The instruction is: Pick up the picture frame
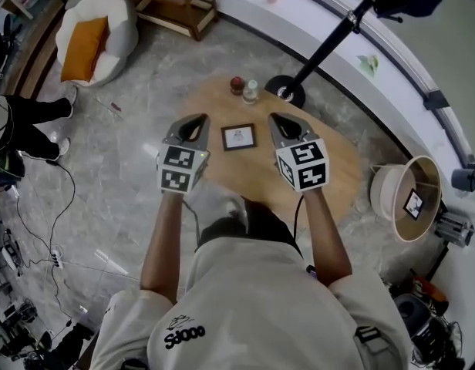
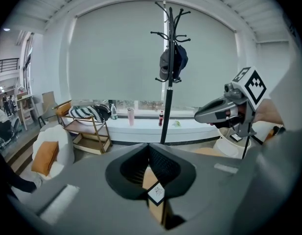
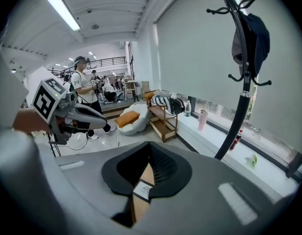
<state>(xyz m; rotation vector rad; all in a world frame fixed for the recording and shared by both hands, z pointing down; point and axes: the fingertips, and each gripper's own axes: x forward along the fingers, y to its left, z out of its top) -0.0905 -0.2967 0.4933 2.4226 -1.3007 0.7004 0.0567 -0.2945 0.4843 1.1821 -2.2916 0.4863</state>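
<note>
Grippers hang over a round wooden worktop (image 1: pixel 341 168): the left gripper (image 1: pixel 194 120) just left of the picture frame (image 1: pixel 239 137), the right gripper (image 1: pixel 279 120) just right of it, each with fingers pressed together on nothing. The frame lies flat and untouched, so the pickup looks not yet begun; opening, closing on an edge and lifting remain. Beyond the frame stand a small bottle (image 1: pixel 250 91), a red ball (image 1: pixel 236 84) and a coat stand (image 1: pixel 286 91).

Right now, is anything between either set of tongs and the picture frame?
Nothing visible. The picture frame lies flat on the table between the left tongs and right tongs, bare wood on both sides. The bottle and red object sit beyond it.
</note>
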